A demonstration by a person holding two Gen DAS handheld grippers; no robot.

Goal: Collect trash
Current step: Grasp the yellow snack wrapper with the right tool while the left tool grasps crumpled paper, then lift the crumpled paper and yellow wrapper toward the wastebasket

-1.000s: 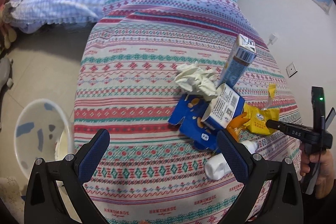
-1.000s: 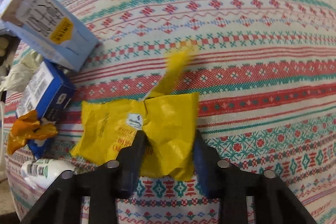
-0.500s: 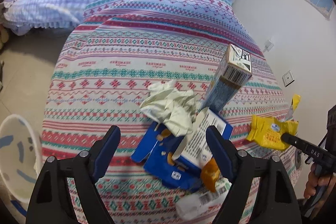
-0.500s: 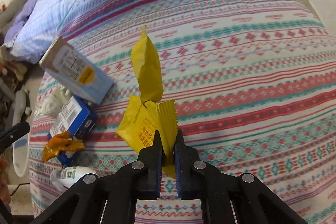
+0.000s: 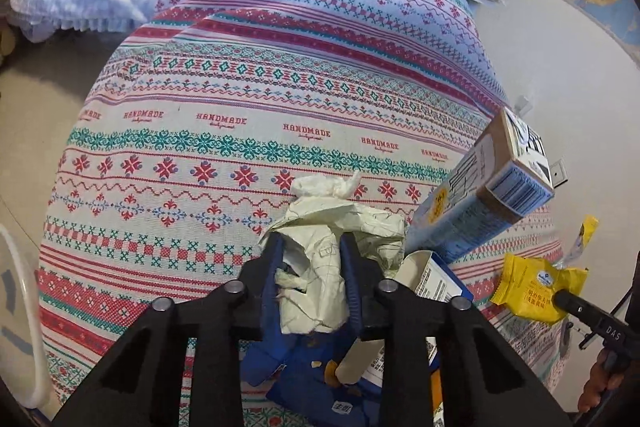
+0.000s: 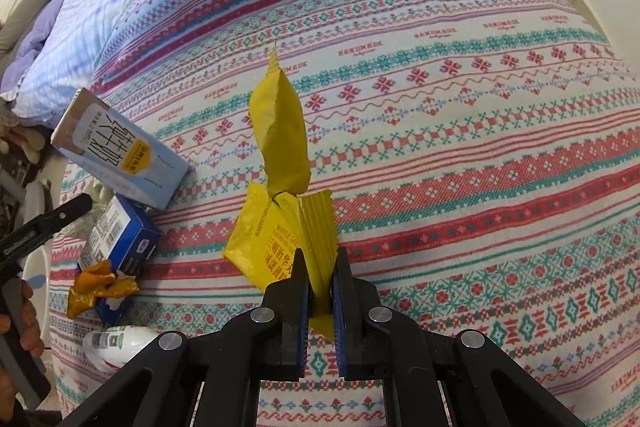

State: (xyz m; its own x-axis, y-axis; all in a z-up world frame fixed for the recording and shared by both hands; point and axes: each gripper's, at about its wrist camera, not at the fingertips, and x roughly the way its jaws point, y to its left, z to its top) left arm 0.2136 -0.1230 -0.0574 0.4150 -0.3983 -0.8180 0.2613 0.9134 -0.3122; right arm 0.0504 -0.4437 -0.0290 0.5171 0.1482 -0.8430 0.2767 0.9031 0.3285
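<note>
Trash lies in a loose heap near one edge of a counter covered with a patterned cloth. The left gripper is pinching a crumpled pale paper wad, its blue pads pressed into the wad's sides. Just beneath and right of the wad sits a blue box with its flap up, and a tall light-blue carton leans tilted over it. Torn blue packaging lies under the gripper.

The right gripper is pressed together on the lower edge of a yellow wrapper, which hangs folded with one torn end sticking upward, above the cloth. In the right wrist view the carton lies at left, touching the blue box. An orange wrapper rests against that box, and a small white bottle lies on its side nearer the counter edge. A white bin rim shows below the counter's left side.
</note>
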